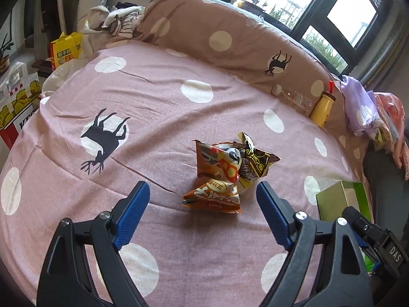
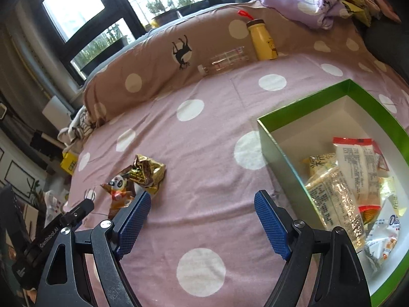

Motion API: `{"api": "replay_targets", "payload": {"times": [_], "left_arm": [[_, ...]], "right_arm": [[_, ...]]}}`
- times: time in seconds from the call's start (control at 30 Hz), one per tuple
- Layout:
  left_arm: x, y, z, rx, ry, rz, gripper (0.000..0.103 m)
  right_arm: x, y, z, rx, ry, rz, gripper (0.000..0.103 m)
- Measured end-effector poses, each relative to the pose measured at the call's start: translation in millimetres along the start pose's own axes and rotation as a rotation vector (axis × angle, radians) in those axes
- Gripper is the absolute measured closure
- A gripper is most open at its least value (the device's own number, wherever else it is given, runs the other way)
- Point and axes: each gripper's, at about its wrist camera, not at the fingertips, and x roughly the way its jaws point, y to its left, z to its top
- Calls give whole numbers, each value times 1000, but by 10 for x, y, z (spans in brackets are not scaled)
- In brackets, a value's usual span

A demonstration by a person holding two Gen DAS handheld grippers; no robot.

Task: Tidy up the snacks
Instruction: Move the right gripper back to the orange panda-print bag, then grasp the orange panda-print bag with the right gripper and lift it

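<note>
Bed (image 1: 158, 107), pink spotted sheet with deer prints: two loose snack packets lie together near its middle. Orange packet (image 1: 217, 176), panda face printed, long axis running away from the left tool (image 1: 203, 192), near end just ahead of and between its fingers. Gold-and-brown packet (image 1: 255, 161), crumpled, touching the orange one on its far right side. Left tool: spread wide, holding nothing, pointed straight at the pair. Right tool (image 2: 202, 200): also spread wide and empty; from its view both packets sit off to the left, the orange packet (image 2: 118, 189) partly hidden behind its left finger, the gold-and-brown packet (image 2: 147, 172) just beyond. Green box (image 2: 301, 103), open, white inside, just right of the right tool, already holding several wrapped snacks (image 2: 350, 176). Judgement: left tool is nearer and better aligned for the orange packet; the box lies to its right.
</note>
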Motion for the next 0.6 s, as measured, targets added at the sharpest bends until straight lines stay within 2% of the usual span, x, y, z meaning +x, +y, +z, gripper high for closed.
{"api": "replay_targets", "payload": {"times": [0.3, 0.4, 0.5, 0.53, 0.6], "left_arm": [[156, 56, 31, -9, 33, -30, 17], [272, 38, 21, 6, 62, -37, 17], [381, 39, 15, 12, 83, -33, 17], [414, 45, 13, 12, 89, -48, 17], [488, 69, 13, -1, 101, -133, 17]], "right_arm": [[421, 521, 196, 12, 116, 157, 19], [678, 709, 220, -21, 194, 212, 19], [941, 843, 184, -32, 263, 225, 19], [1000, 877, 169, -46, 273, 232, 19], [1141, 969, 141, -80, 303, 260, 19]]}}
